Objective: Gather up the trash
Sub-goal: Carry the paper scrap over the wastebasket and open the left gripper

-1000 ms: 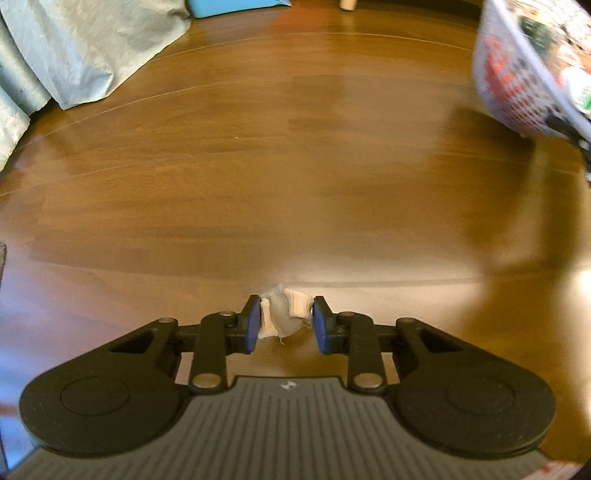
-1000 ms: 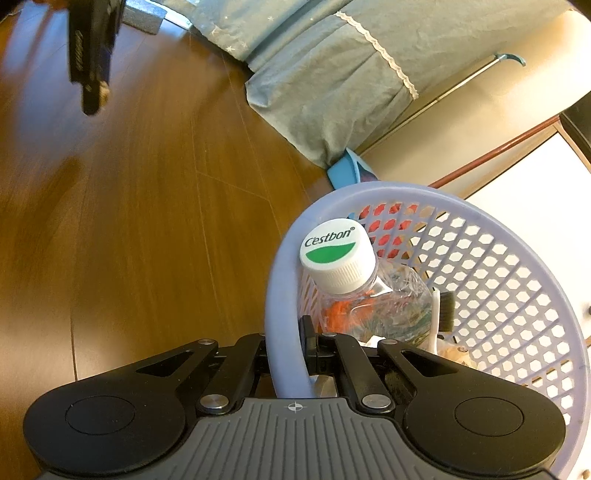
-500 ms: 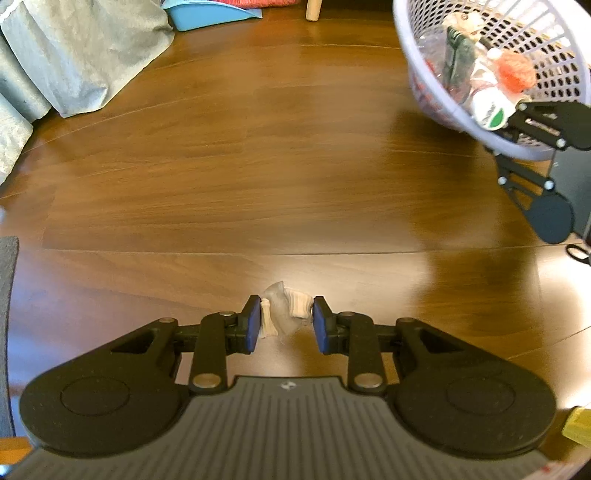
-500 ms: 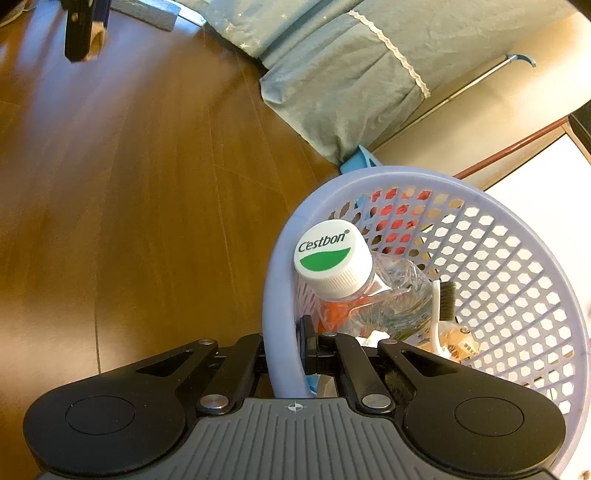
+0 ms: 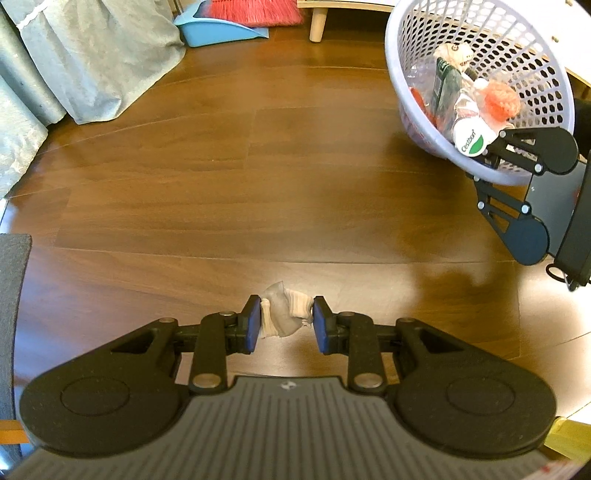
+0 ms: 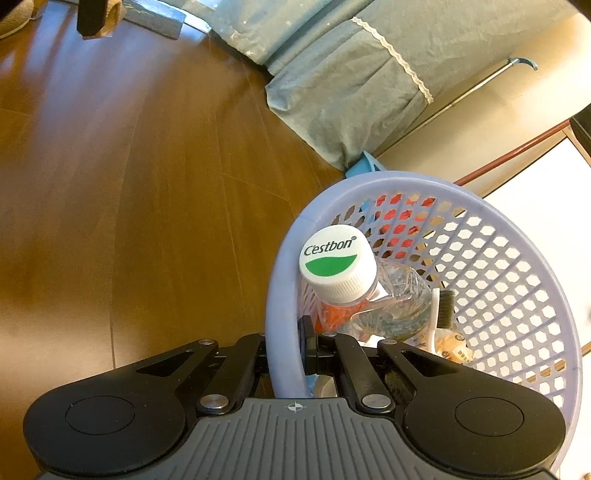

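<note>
Floor [image 5: 295, 177]: brown wood-grain planks, glossy. Basket [image 6: 517, 280]: pale lavender plastic, walls pierced in a honeycomb pattern. Bottle cap [image 6: 334, 258]: white, ribbed edge, green swoosh with dark lettering. Bottle [image 6: 391, 299]: clear, with an orange band below the neck. Wad [image 5: 282, 314] between blue pads [image 5: 253, 325]: off-white and grey. Gripper bodies black, grey ribbed base. Bedding [image 6: 351, 85]: grey-green, cream lace trim. Dustpan [image 5: 221, 29]: light blue. Broom bristles [image 5: 255, 11]: red.
</note>
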A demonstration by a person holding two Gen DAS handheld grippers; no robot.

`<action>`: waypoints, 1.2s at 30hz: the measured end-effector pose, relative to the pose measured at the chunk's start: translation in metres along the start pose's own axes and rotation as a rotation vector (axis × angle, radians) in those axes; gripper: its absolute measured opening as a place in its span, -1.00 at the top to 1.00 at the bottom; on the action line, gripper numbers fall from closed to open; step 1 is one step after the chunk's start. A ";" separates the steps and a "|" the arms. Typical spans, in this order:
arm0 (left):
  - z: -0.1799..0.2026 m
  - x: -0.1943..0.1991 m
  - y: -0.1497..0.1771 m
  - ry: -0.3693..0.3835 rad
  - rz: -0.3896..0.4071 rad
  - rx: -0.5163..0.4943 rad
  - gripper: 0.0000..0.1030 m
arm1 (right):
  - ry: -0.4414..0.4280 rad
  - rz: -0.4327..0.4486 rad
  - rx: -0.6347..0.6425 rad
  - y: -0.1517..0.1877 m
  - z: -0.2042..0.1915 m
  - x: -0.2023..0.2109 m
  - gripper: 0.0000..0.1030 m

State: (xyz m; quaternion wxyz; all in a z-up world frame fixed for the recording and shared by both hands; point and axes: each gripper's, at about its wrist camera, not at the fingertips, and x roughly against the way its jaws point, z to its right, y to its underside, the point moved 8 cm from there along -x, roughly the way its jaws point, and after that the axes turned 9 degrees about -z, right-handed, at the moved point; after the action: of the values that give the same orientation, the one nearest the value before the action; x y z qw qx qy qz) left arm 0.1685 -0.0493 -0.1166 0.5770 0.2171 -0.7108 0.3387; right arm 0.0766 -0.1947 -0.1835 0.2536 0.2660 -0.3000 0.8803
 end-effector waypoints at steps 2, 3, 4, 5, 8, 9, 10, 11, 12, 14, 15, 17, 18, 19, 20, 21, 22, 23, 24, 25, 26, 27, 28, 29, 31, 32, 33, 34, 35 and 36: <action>0.002 0.003 0.000 0.001 0.004 0.000 0.52 | -0.002 0.001 0.002 0.000 0.001 0.002 1.00; 0.001 0.003 -0.002 0.003 0.006 0.001 0.52 | -0.003 0.001 0.003 0.000 0.001 0.003 1.00; 0.002 0.004 -0.003 0.003 0.009 -0.001 0.52 | -0.004 0.002 0.003 0.000 0.001 0.004 1.00; 0.002 0.004 -0.004 0.002 0.011 -0.003 0.52 | -0.006 0.002 0.004 0.000 0.001 0.005 1.00; 0.003 0.004 -0.006 0.003 0.018 -0.007 0.52 | -0.008 0.002 0.007 0.000 0.001 0.007 1.00; 0.004 0.004 -0.007 0.004 0.019 -0.006 0.52 | -0.010 0.002 0.007 0.000 0.001 0.007 1.00; 0.005 0.004 -0.008 0.004 0.020 -0.008 0.52 | -0.010 0.003 0.008 0.000 0.001 0.007 1.00; 0.005 0.004 -0.008 0.003 0.021 -0.010 0.52 | -0.011 0.003 0.010 0.000 0.000 0.007 1.00; 0.006 0.004 -0.009 0.003 0.021 -0.011 0.52 | -0.012 0.003 0.012 0.000 0.000 0.007 1.00; 0.008 0.004 -0.010 0.004 0.022 -0.008 0.52 | -0.015 0.003 0.013 -0.001 -0.001 0.007 1.00; 0.008 0.004 -0.011 0.005 0.024 -0.008 0.52 | -0.016 0.004 0.014 -0.002 -0.001 0.007 1.00; 0.010 0.005 -0.013 0.005 0.028 -0.006 0.52 | -0.019 0.004 0.016 -0.002 -0.001 0.007 1.00; 0.012 0.006 -0.014 0.006 0.031 -0.005 0.52 | -0.020 0.005 0.016 -0.002 -0.001 0.007 1.00; 0.013 0.008 -0.015 0.007 0.036 -0.005 0.52 | -0.021 0.005 0.017 -0.002 -0.002 0.007 1.00; 0.014 0.010 -0.016 0.008 0.041 -0.007 0.52 | -0.022 0.006 0.017 -0.002 -0.002 0.007 1.00; 0.015 0.011 -0.018 0.008 0.046 -0.008 0.52 | -0.023 0.006 0.019 -0.002 -0.002 0.007 1.00; 0.018 0.014 -0.020 0.011 0.053 -0.011 0.52 | -0.023 0.006 0.020 -0.002 -0.002 0.008 1.00; 0.019 0.016 -0.022 0.013 0.058 -0.014 0.52 | -0.025 0.007 0.020 -0.002 -0.002 0.008 1.00; 0.022 0.018 -0.025 0.014 0.065 -0.020 0.52 | -0.026 0.007 0.022 -0.002 -0.003 0.008 1.00; 0.025 0.022 -0.029 0.014 0.073 -0.028 0.52 | -0.027 0.008 0.025 -0.002 -0.003 0.009 1.00; 0.027 0.024 -0.032 0.014 0.080 -0.036 0.52 | -0.029 0.008 0.028 -0.002 -0.004 0.009 1.00; 0.031 0.027 -0.036 0.016 0.090 -0.044 0.52 | -0.030 0.007 0.031 -0.002 -0.005 0.009 1.00; 0.035 0.031 -0.042 0.017 0.101 -0.055 0.52 | -0.031 0.008 0.034 -0.002 -0.006 0.009 1.00; 0.039 0.035 -0.047 0.018 0.114 -0.065 0.52 | -0.034 0.009 0.037 -0.002 -0.007 0.010 1.00; 0.048 0.042 -0.062 0.027 0.141 -0.082 0.52 | -0.038 0.010 0.042 -0.003 -0.009 0.010 1.00; 0.053 0.047 -0.071 0.035 0.156 -0.091 0.52 | -0.040 0.010 0.043 -0.002 -0.009 0.010 1.00; 0.060 0.051 -0.081 0.043 0.172 -0.102 0.52 | -0.041 0.011 0.044 -0.003 -0.009 0.010 1.00; 0.069 0.055 -0.092 0.054 0.190 -0.114 0.52 | -0.041 0.012 0.044 -0.002 -0.010 0.010 1.00; 0.077 0.058 -0.103 0.066 0.203 -0.125 0.52 | -0.042 0.012 0.045 -0.003 -0.010 0.010 1.00; 0.086 0.060 -0.112 0.078 0.216 -0.136 0.52 | -0.042 0.012 0.043 -0.003 -0.010 0.009 1.00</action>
State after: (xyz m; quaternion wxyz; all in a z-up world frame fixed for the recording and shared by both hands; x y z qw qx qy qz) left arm 0.1749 -0.1833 -0.0417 0.5778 0.0863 -0.7284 0.3579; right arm 0.0687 -0.1832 -0.1832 0.2362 0.2881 -0.2876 0.8823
